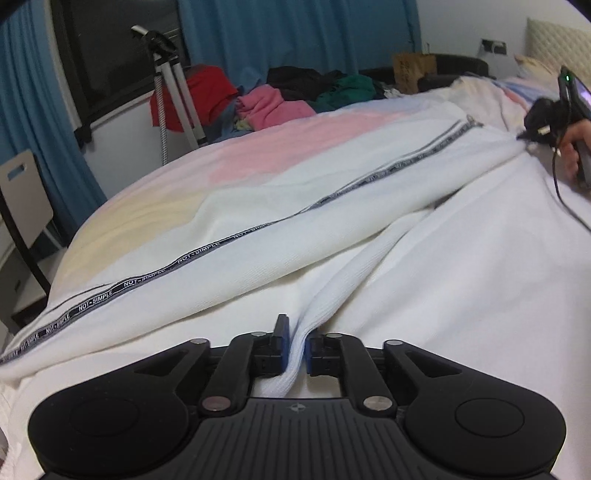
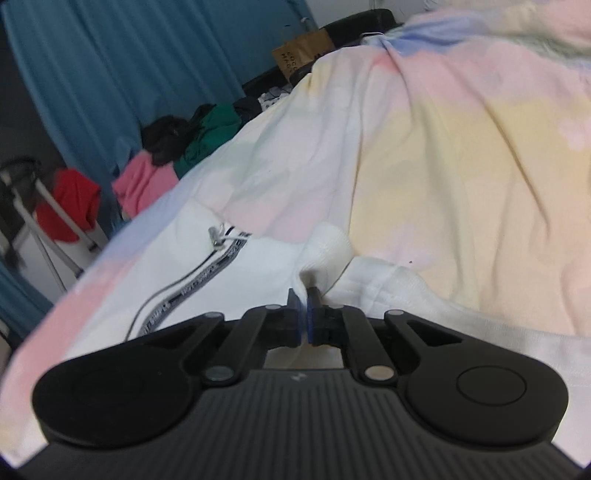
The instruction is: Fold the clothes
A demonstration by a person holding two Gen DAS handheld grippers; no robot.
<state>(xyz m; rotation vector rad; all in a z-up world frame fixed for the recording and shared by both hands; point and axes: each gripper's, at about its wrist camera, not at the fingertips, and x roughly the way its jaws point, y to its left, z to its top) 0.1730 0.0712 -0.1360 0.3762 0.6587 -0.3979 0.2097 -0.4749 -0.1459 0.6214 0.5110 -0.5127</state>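
Note:
A white zip jacket with a black "NOT-SIMPLE" zipper tape lies spread across the bed. My left gripper is shut on a ribbed fold of its hem. My right gripper is shut on the jacket's ribbed collar edge, beside the zipper pull. The right gripper also shows in the left wrist view at the far right end of the jacket, held by a hand.
The bed has a pastel pink, yellow and blue cover. A pile of clothes, pink, red, green and black, lies beyond the bed's far edge. A tripod, blue curtains and a chair stand around it.

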